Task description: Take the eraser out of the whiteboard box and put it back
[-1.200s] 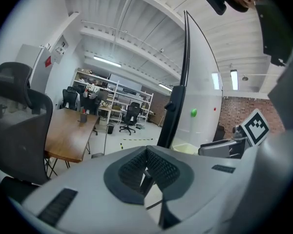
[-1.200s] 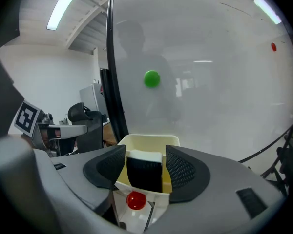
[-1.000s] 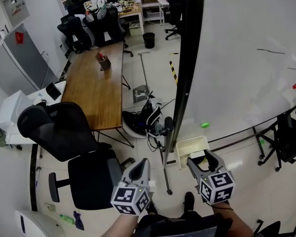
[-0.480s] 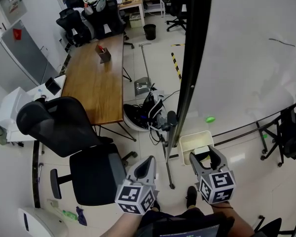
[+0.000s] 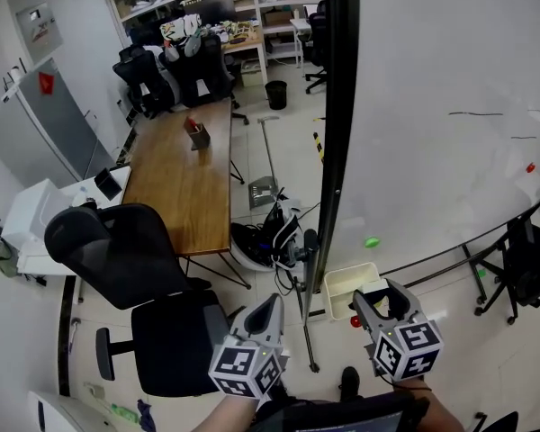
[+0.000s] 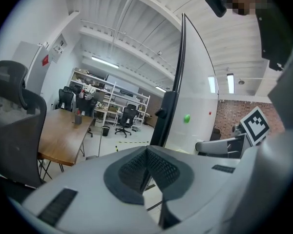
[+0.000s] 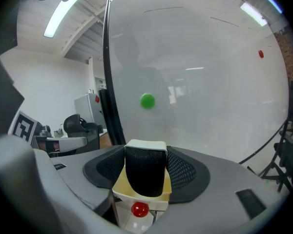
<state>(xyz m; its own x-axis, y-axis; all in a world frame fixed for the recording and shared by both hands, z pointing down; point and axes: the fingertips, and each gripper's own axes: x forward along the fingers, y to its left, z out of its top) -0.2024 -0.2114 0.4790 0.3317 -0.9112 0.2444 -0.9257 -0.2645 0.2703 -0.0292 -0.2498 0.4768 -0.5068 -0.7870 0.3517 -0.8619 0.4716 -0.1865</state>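
Right gripper [image 7: 145, 156]: jaws pinching eraser [image 7: 145, 177], upright, over box [image 7: 118, 185] opening. Left gripper [image 6: 147, 152]: jaws pressed together, empty, well left of box.

We see the eraser [image 7: 145, 173], black felt with a white back, upright between the jaws of the right gripper [image 5: 378, 292]; the cream whiteboard box [image 5: 345, 283] sits open just beneath it.

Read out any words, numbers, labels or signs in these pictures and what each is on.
No text is readable anywhere.
Too small: the red sign on the grey cabinet.
Too small: the white wall panel.
Square patterns only: the marker cubes.
Thin strokes only: the whiteboard.
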